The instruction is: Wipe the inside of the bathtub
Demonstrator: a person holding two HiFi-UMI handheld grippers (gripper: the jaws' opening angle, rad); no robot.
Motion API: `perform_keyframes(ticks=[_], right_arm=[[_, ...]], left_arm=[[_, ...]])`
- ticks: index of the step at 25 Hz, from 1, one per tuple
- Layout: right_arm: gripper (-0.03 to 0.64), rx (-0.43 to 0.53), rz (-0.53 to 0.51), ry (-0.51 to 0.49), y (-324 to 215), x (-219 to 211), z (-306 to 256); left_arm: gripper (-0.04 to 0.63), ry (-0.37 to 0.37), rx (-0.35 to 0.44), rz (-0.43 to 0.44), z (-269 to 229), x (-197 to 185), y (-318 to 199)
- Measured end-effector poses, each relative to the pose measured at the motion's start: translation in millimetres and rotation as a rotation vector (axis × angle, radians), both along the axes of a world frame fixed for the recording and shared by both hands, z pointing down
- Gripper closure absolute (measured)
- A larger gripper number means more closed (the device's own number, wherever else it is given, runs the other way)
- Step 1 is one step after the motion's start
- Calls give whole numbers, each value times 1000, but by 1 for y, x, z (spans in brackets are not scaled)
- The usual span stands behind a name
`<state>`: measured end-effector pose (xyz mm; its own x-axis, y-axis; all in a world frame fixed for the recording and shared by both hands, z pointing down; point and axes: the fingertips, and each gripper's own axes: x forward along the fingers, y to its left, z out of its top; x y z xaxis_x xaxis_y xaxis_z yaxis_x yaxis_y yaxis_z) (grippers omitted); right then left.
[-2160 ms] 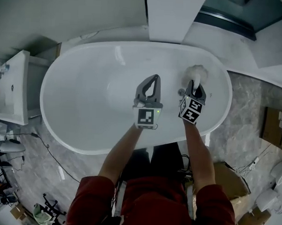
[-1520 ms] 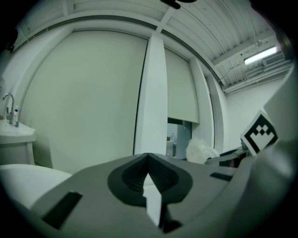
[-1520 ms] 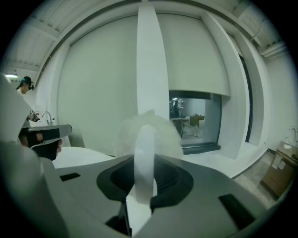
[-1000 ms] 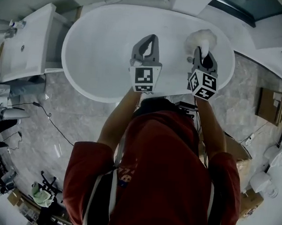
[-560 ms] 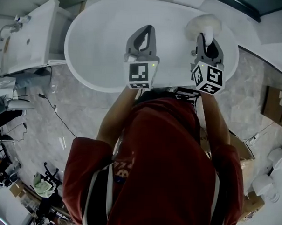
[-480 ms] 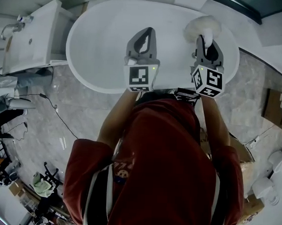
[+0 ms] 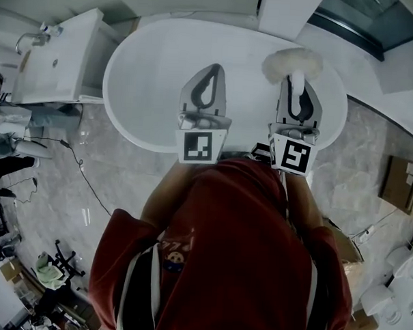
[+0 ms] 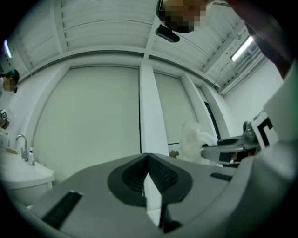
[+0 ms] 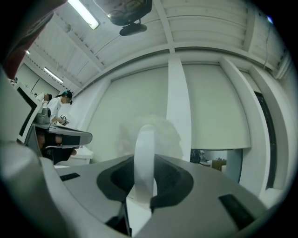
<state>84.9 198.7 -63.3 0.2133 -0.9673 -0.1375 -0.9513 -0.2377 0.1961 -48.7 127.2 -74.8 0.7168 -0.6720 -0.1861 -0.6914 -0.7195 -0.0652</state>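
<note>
Scene: A person in a red shirt (image 7: 237, 251) stands at the near side of a white oval bathtub (image 7: 152, 69), with a gripper in each hand.
Right gripper: The right gripper (image 7: 297, 81) is clamped on the white handle of a fluffy duster (image 7: 291, 62). The duster's head sits over the tub's far right end.
Left gripper: The left gripper (image 7: 213, 69) has its jaws pressed together on nothing. It is over the middle of the tub, left of the duster.
Step in hand: Probably a pause in the wiping. Both gripper views face the far wall rather than down into the tub, so the duster looks held above the surface, not on it.
Next move: It calls for tipping the right gripper down until the fluffy head meets the inner wall, then sweeping along the curve while the left gripper stays clear.
Elsewhere: A washbasin (image 7: 54, 58) stands left of the tub.
</note>
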Motion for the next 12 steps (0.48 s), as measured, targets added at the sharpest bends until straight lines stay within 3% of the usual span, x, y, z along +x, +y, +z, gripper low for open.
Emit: perform_keyframes(ticks=[12], right_arm=[[526, 4, -25, 25, -7, -1, -5]], left_arm=[[580, 3, -3, -18, 2, -3, 5]])
